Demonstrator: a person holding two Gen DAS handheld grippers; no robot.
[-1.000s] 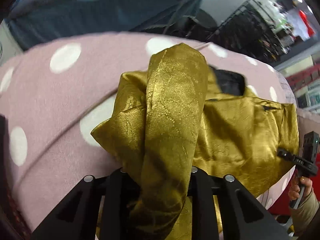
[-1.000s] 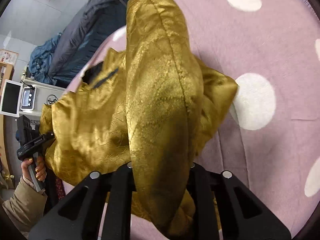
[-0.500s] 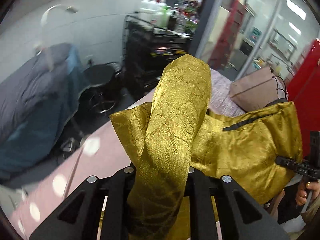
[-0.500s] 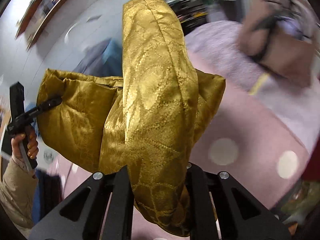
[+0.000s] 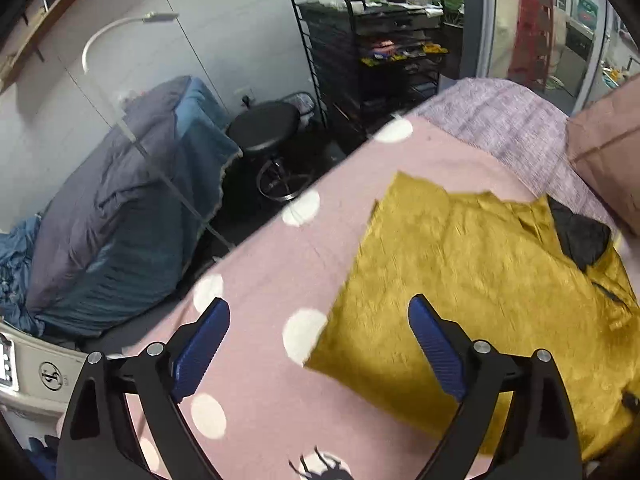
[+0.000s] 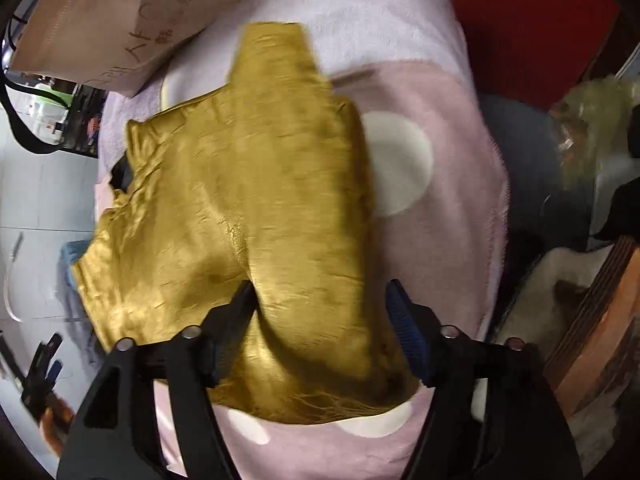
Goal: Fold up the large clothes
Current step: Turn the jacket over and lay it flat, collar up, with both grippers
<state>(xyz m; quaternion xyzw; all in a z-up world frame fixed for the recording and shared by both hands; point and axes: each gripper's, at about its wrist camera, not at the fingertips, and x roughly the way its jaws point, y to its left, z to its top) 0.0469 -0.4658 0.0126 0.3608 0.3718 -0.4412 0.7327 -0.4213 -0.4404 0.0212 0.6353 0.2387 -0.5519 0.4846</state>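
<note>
Under you lies one pink blanket (image 5: 280,256) with white dots, soft and matte, spread over a bed; a paler, nubbly lilac cloth (image 5: 492,116) continues beyond it. On the blanket rests one gold jacket (image 5: 472,280), shiny and crinkled like satin, spread roughly flat with a ragged far edge and a patch of black lining (image 5: 582,236) showing at its collar. One brown cardboard box (image 6: 120,12) with printed characters sits past the jacket.

Your left gripper (image 5: 319,340) has its blue ribbed fingers (image 5: 202,344) spread wide with nothing between them; the jacket's near left corner lies below, close to the right-side finger, while the left-side finger is over bare blanket.

Your right gripper (image 6: 322,328) also has its fingers (image 6: 408,336) apart. A raised fold of the gold cloth bulges between them, and you cannot tell from the blurred view whether either finger touches it.
</note>
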